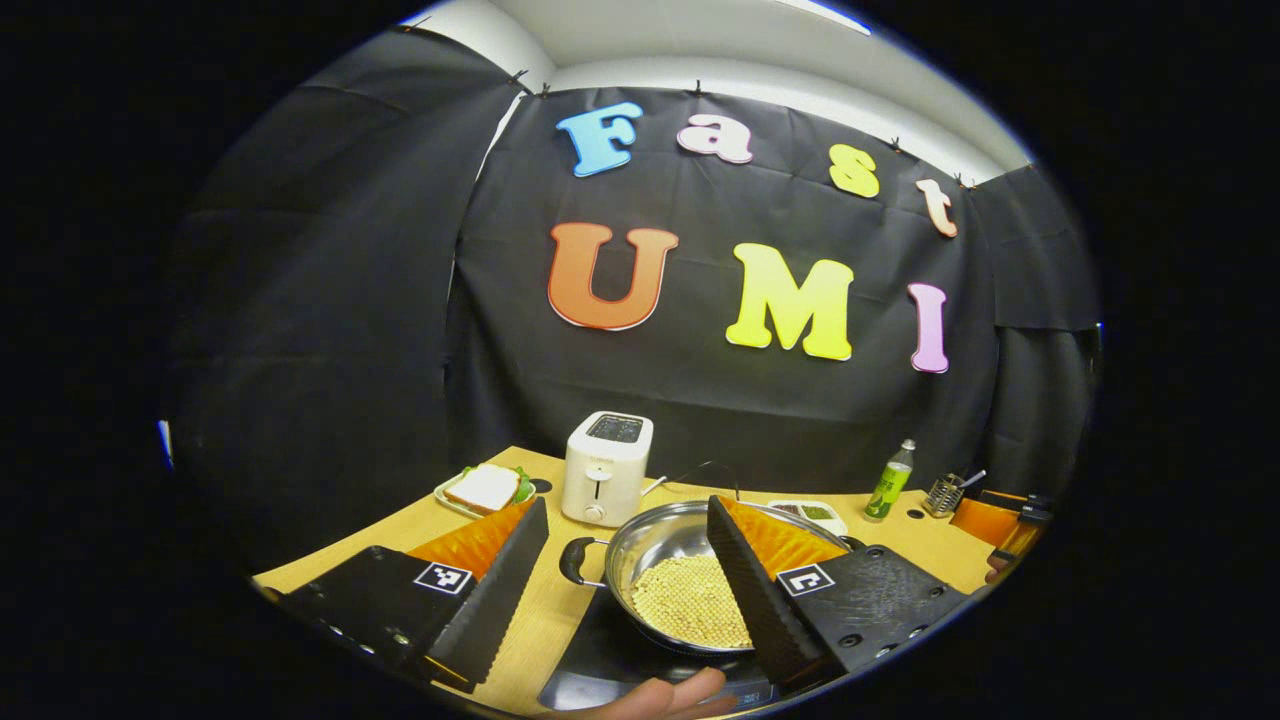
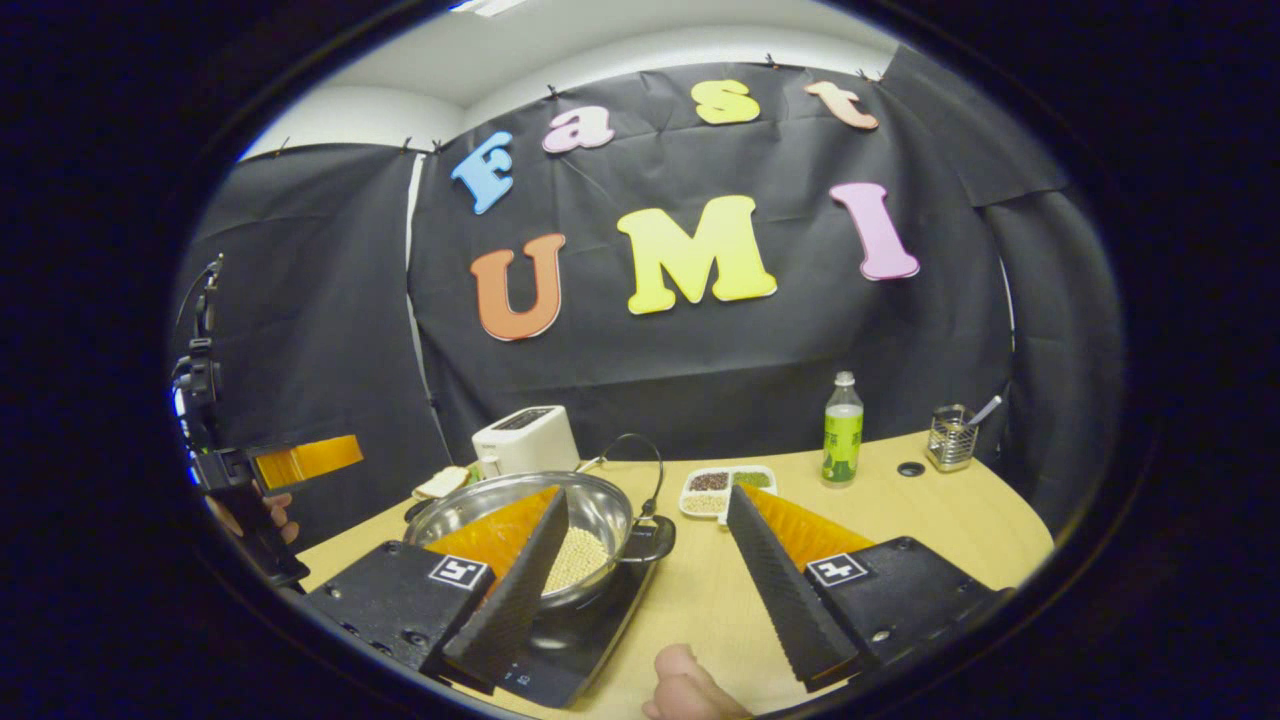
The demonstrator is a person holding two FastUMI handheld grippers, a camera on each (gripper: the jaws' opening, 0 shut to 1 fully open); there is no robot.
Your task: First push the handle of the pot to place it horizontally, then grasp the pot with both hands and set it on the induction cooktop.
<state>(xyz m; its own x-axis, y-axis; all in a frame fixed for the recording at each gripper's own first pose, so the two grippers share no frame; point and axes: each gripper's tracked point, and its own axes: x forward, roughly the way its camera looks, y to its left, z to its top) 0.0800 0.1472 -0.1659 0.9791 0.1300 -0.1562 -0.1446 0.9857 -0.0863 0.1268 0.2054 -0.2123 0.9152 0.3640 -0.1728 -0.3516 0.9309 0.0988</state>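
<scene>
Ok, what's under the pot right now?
The pot sits on the dark induction cooktop, whose bare front edge shows in both views. The surface directly beneath the pot is covered. Pale beans lie inside it.

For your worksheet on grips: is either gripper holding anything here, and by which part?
Nothing is held. The left gripper and right gripper are both open, and the shiny steel pot of beans sits on the black induction cooktop.

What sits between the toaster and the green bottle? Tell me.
In the right gripper view, a divided snack tray sits on the table between the toaster and the green bottle.
</scene>
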